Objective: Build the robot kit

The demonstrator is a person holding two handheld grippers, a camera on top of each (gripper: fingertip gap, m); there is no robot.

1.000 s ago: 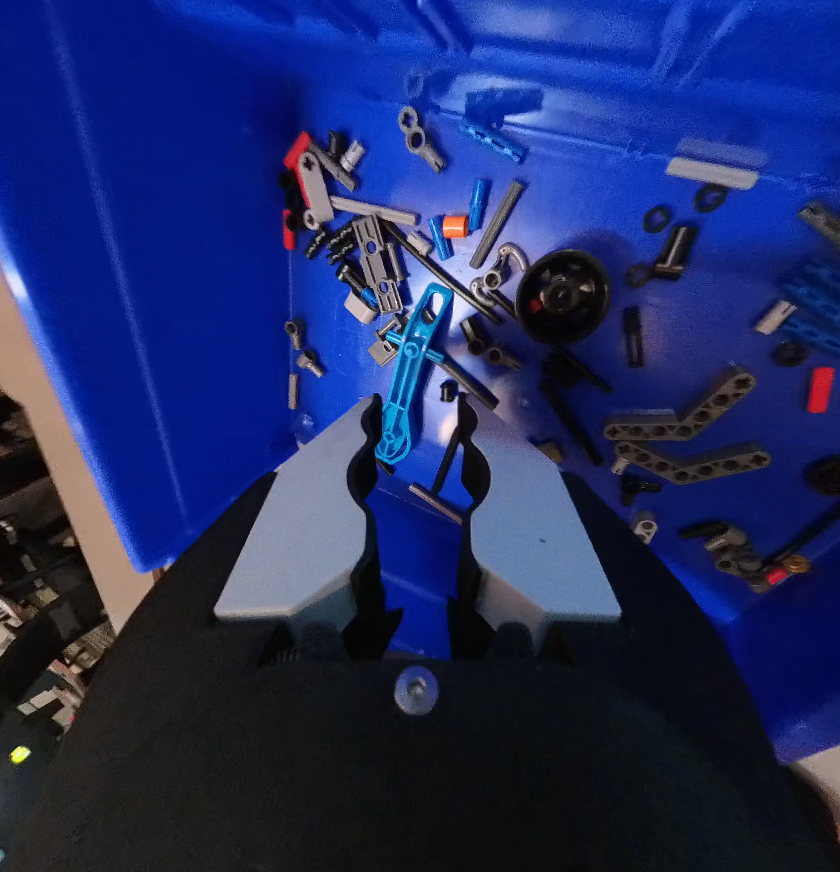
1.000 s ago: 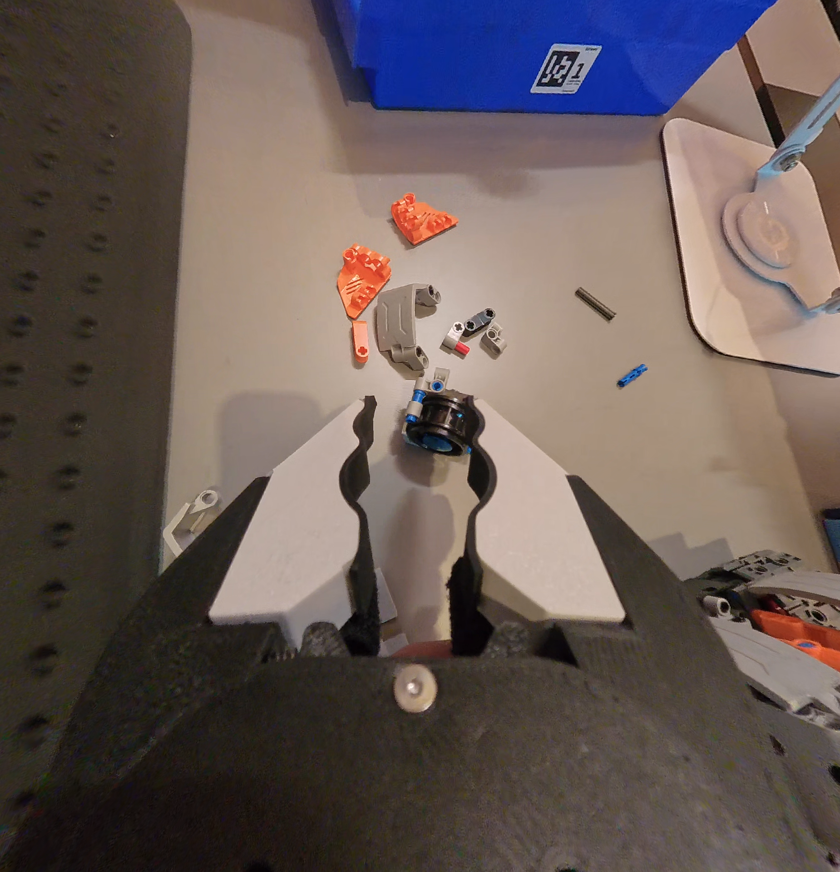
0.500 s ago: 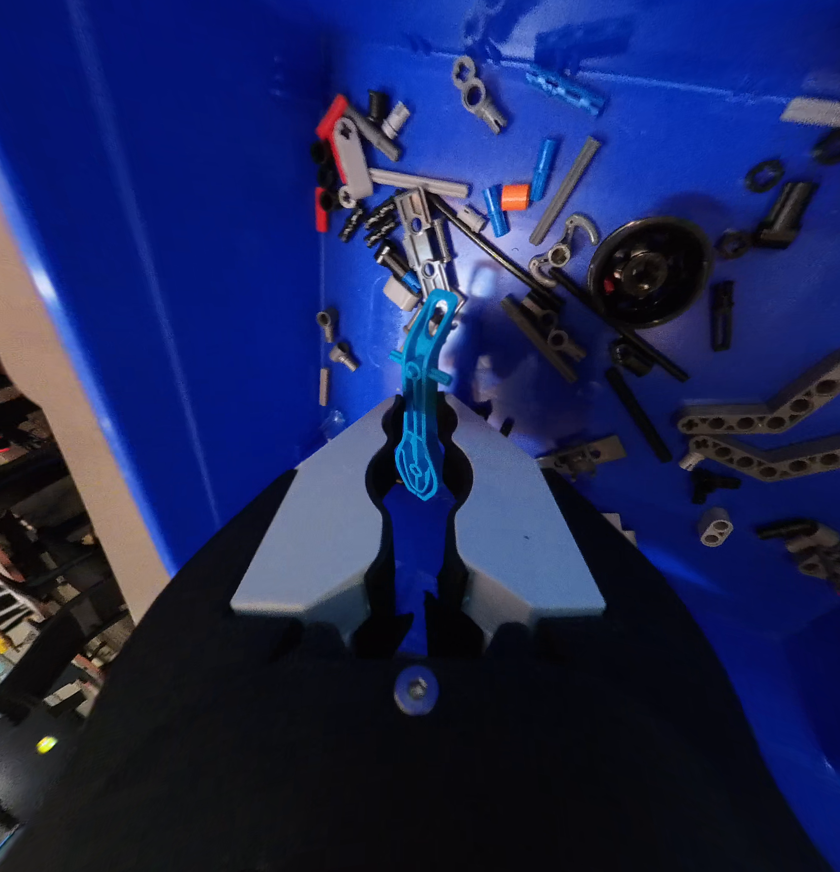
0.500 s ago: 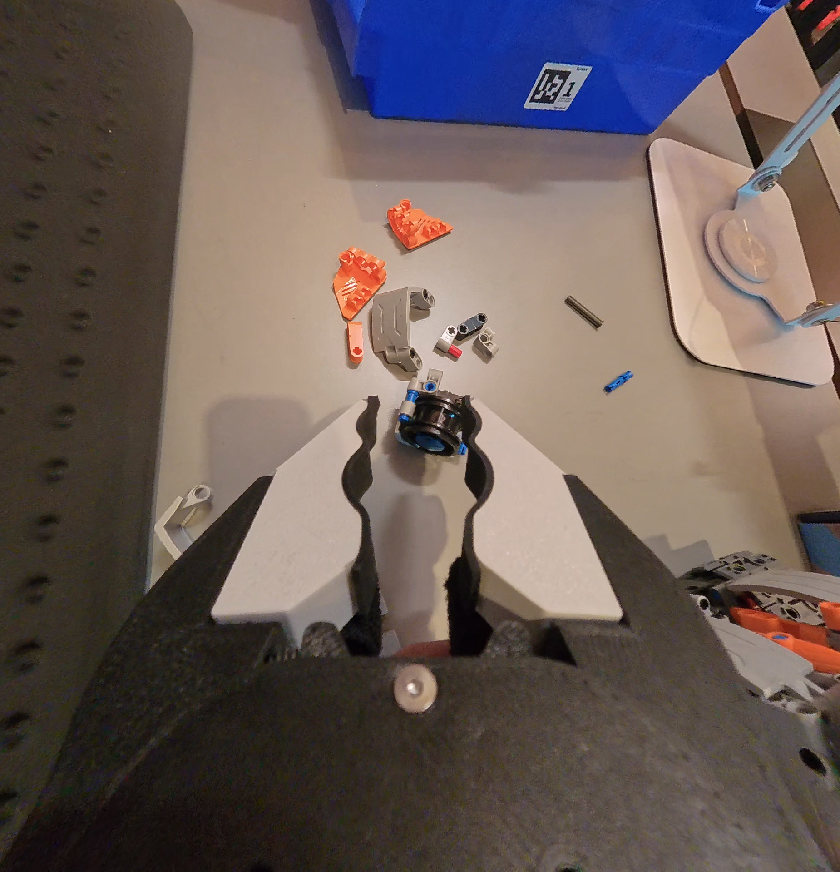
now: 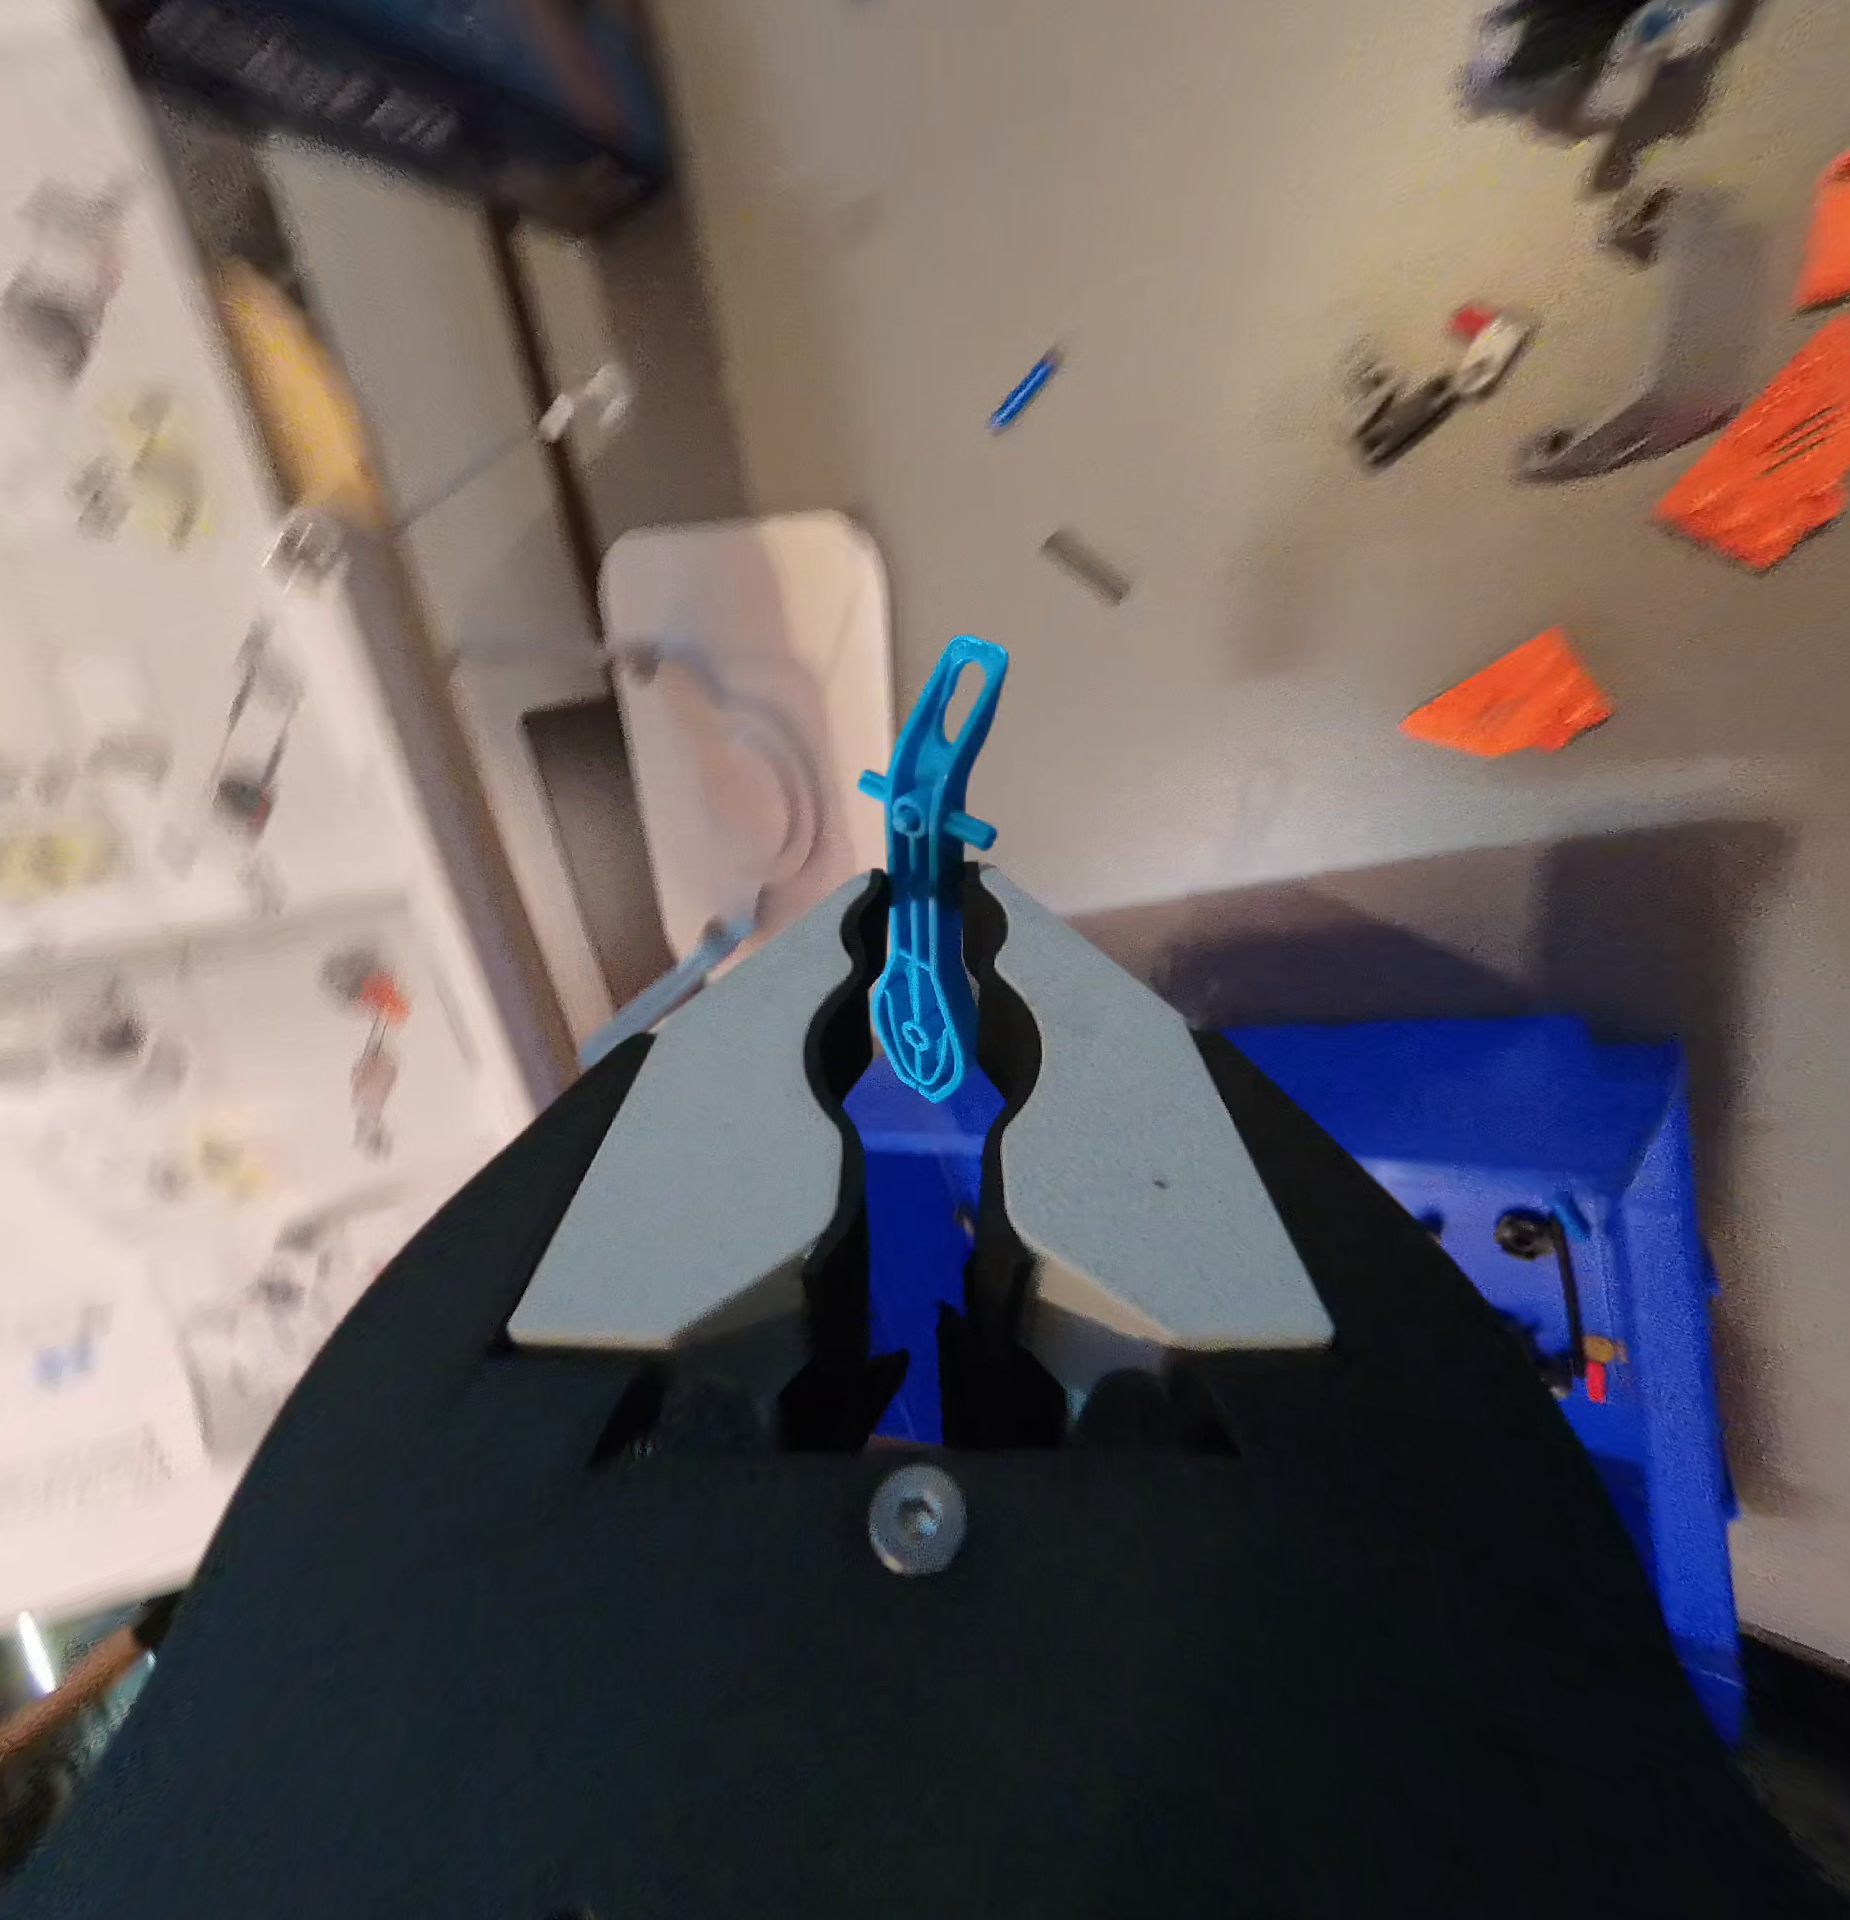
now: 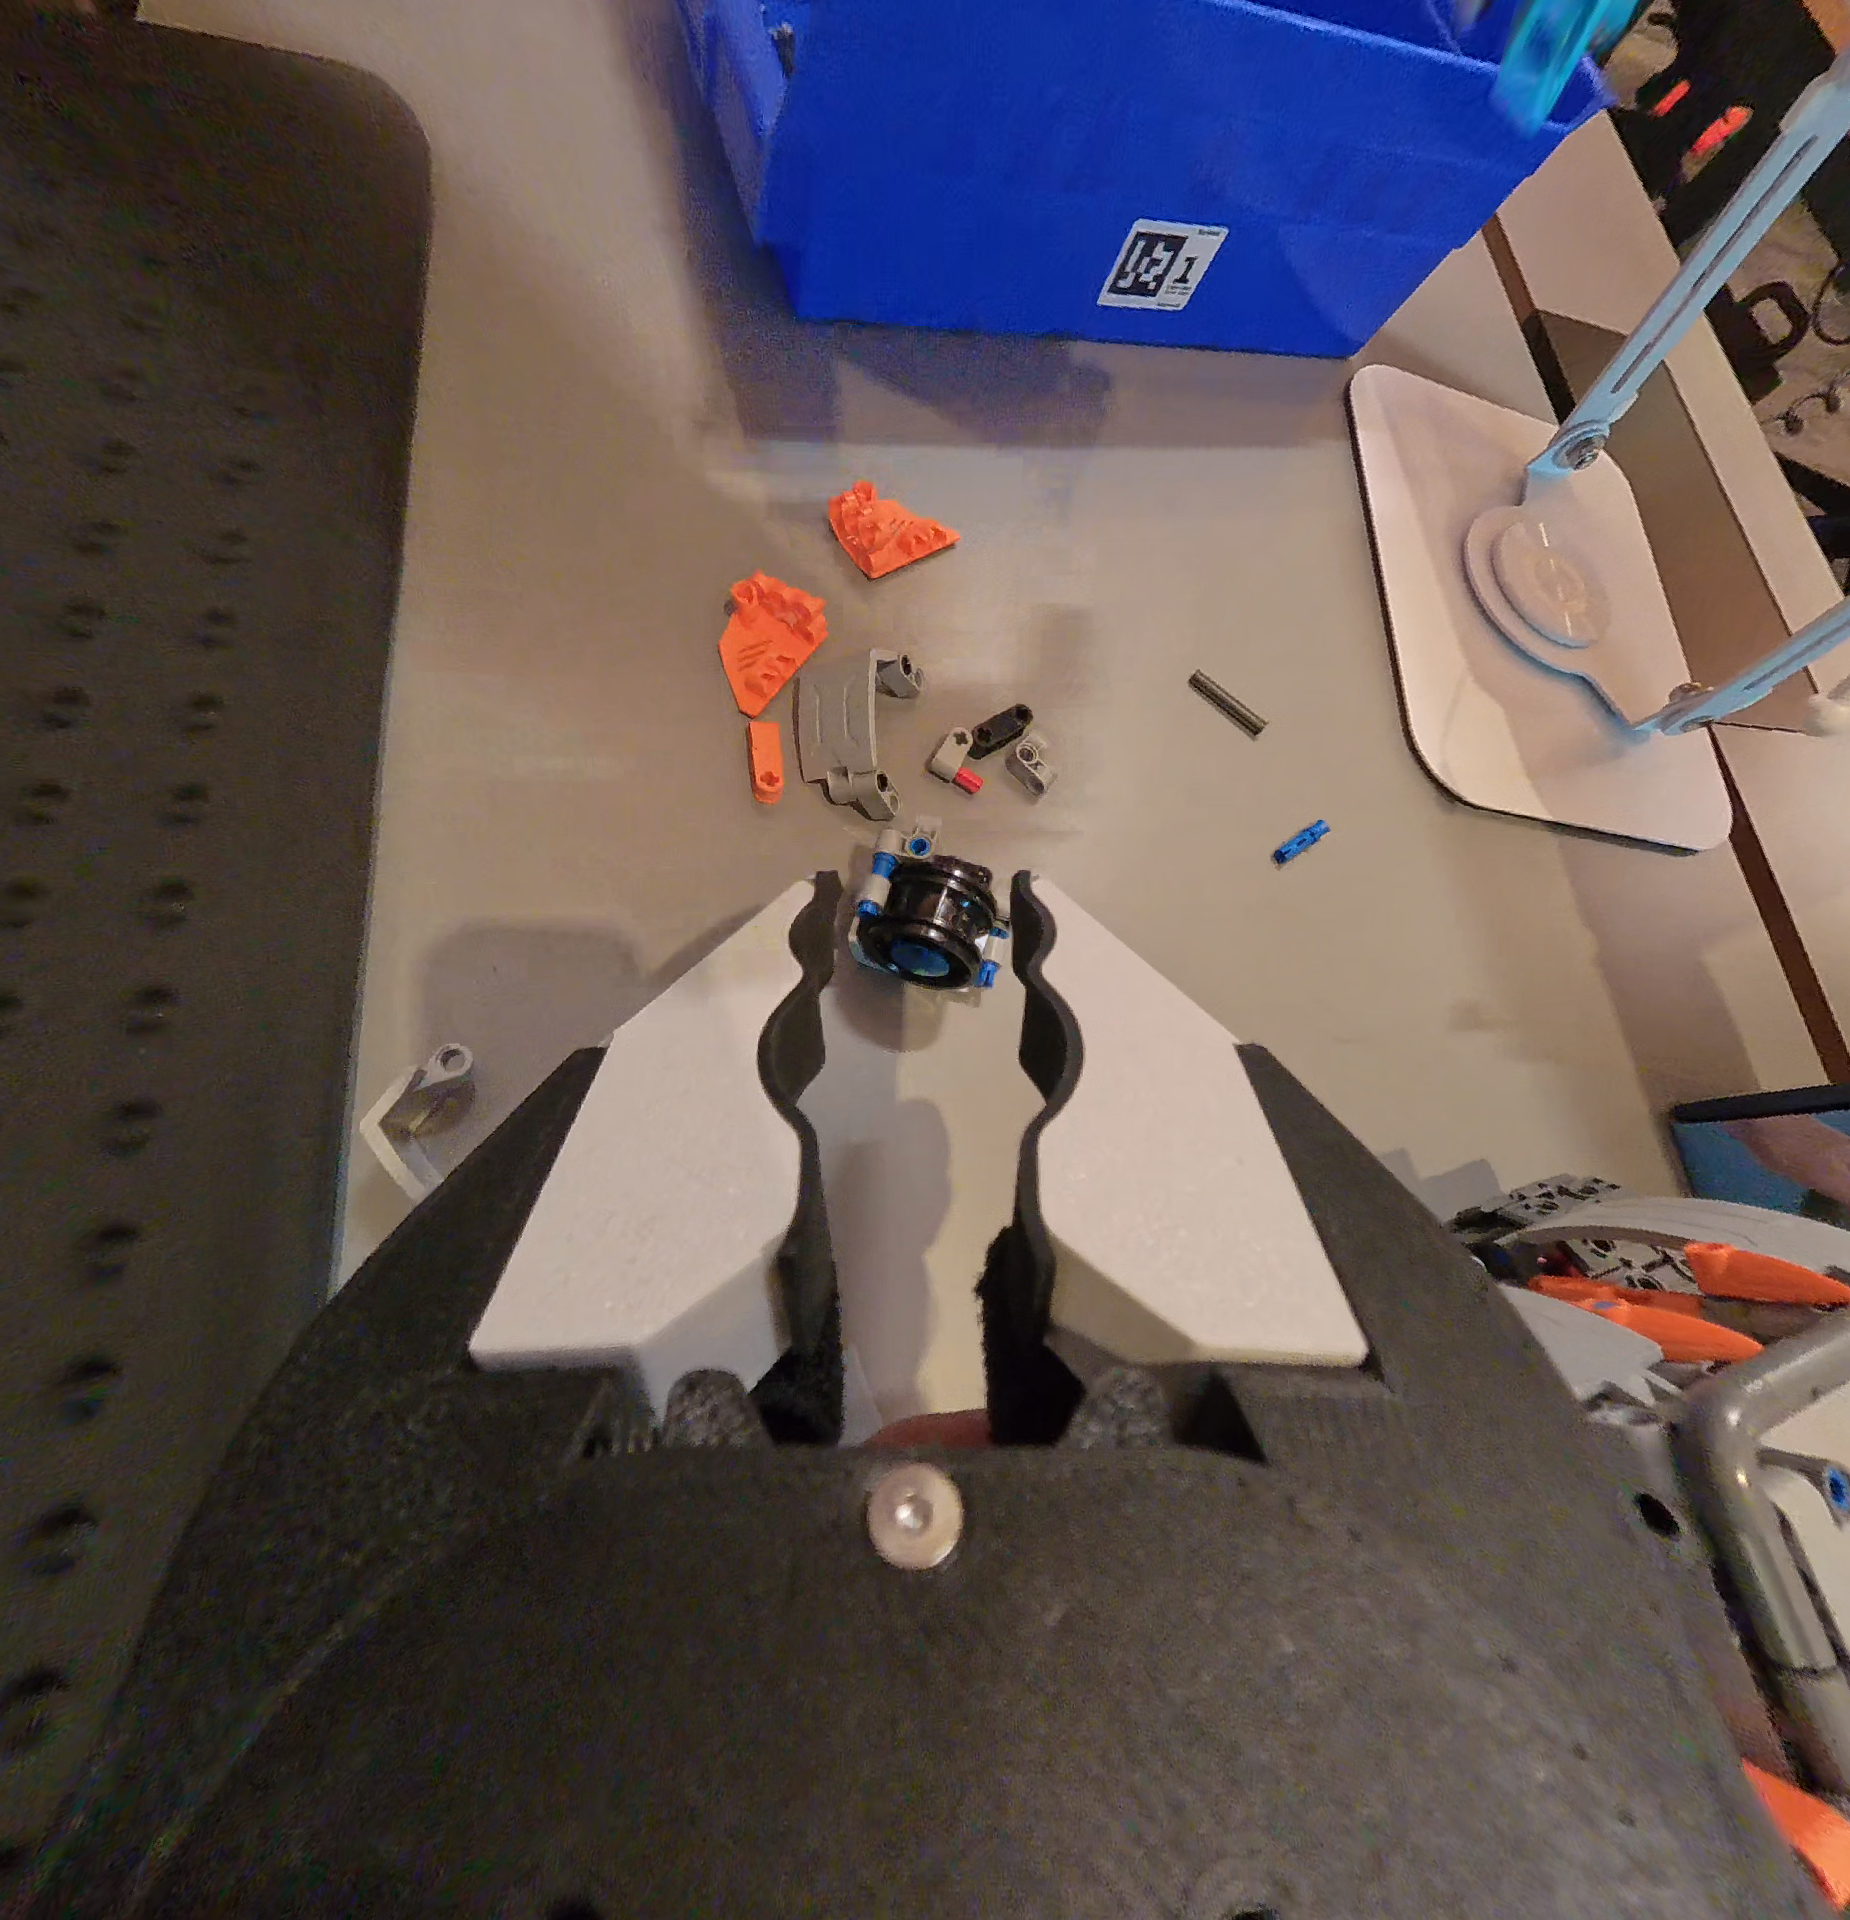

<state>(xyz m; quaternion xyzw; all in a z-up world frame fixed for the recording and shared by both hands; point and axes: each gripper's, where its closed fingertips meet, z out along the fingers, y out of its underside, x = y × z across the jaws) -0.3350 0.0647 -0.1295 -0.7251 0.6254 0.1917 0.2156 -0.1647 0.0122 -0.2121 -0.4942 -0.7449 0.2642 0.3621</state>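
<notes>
My left gripper is shut on a slim light-blue plastic part that sticks out past the fingertips, held in the air above the rim of the blue bin. My right gripper is open low over the table, its fingertips either side of a small black wheel assembly with blue pins. I cannot tell whether the fingers touch it. The blue bin stands at the far end of the table in the right wrist view.
Loose parts lie ahead of the right gripper: two orange panels, a grey curved panel, small connectors, a black axle, a blue pin. A white stand base is at right, a dark perforated mat at left, a partly built model at lower right.
My left gripper closed on the light-blue part inside the bin and lifted it out, swinging over the table. My right gripper drifted slightly so the wheel assembly sits between its fingertips.
</notes>
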